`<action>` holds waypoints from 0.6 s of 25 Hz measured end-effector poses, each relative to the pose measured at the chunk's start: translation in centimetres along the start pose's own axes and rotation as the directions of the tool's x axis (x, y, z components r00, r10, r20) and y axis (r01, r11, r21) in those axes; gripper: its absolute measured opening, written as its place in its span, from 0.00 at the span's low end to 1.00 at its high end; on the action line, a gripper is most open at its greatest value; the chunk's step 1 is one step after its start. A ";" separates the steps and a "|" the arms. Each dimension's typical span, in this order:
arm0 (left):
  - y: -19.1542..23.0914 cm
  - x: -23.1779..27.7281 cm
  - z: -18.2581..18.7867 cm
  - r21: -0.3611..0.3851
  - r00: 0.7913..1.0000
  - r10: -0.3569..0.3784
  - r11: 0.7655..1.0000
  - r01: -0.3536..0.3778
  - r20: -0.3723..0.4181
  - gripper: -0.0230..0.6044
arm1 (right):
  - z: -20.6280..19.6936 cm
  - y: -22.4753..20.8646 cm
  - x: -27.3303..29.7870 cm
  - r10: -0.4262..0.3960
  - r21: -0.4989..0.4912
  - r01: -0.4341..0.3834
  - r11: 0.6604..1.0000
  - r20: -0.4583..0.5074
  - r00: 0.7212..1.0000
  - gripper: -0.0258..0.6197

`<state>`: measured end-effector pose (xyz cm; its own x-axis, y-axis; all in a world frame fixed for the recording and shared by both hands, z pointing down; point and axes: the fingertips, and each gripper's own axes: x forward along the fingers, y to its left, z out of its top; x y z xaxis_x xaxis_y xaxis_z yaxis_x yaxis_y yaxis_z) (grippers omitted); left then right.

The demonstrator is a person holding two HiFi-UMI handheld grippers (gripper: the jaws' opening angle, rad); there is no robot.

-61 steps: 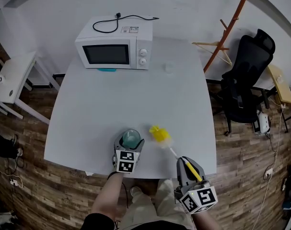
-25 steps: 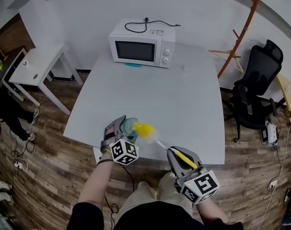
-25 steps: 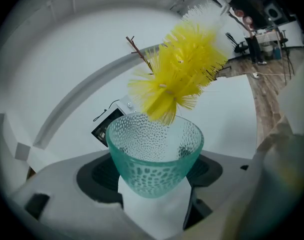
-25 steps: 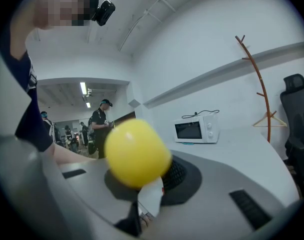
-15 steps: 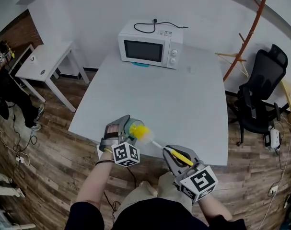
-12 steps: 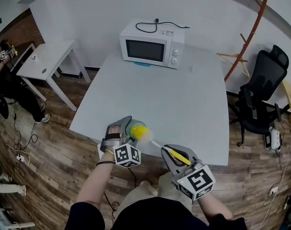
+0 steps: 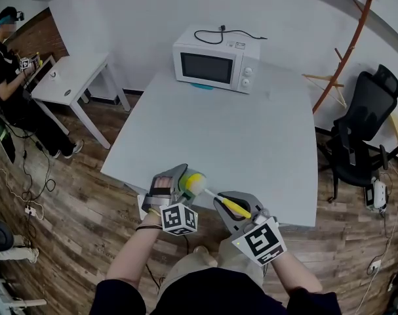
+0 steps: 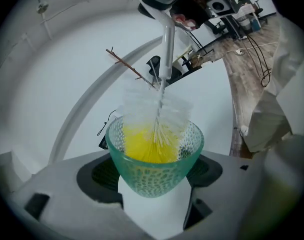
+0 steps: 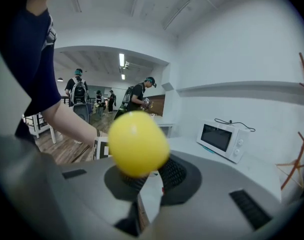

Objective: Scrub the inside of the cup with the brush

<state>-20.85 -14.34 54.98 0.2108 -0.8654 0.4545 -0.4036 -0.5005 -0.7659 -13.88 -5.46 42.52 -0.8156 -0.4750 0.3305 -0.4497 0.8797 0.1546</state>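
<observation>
- The left gripper [image 7: 174, 184] has its jaws clamped on the base of the cup [image 7: 186, 176], held by the near edge of the table [image 7: 251, 143], well short of the microwave [image 7: 217, 67].
- In the left gripper view the cup [image 8: 154, 169] is pale green see-through glass with a dimpled wall that flares to its rim. Its mouth is turned towards the right gripper.
- The brush [image 7: 215, 195] has its head inside the cup: yellow tuft deep in the bowl, white bristles at the rim [image 8: 154, 115]. Its long axis runs from the cup down and right along a thin pale stem to a yellow handle.
- The right gripper [image 7: 228, 209] is closed on that handle; the handle's rounded yellow end [image 9: 138, 143] fills the right gripper view.
- 2.4 s ago the brush head lay outside the cup, to its right; now it is inside.
</observation>
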 end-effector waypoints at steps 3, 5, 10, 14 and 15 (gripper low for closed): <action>-0.2 -0.4 -0.2 0.001 1.000 0.004 1.000 -0.004 -0.010 0.66 | 0.1 0.4 0.4 0.024 -0.039 -0.024 0.999 -0.011 1.000 0.12; -0.3 -0.7 -0.5 -0.007 1.000 0.006 1.000 -0.006 -0.017 0.65 | 0.1 0.5 0.6 0.041 -0.055 -0.041 0.998 -0.009 0.999 0.12; -0.1 -1.2 -1.0 -0.010 1.000 0.014 1.000 -0.014 -0.021 0.65 | 0.3 0.8 0.8 0.066 -0.084 -0.067 0.994 -0.021 0.998 0.12; 0.5 -1.3 -1.5 -0.036 0.999 0.029 0.999 -0.030 -0.029 0.65 | -0.1 0.9 0.9 0.074 -0.080 -0.077 0.994 -0.043 0.996 0.12; 0.6 -1.3 -1.6 -0.038 0.999 0.031 0.999 -0.033 -0.032 0.65 | -0.3 1.0 0.9 0.074 -0.075 -0.078 0.994 -0.048 0.996 0.12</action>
<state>-22.84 -13.47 54.65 0.1694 -0.8795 0.4447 -0.4439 -0.4709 -0.7624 -14.95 -5.06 43.28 -0.8283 -0.4065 0.3855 -0.3562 0.9133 0.1977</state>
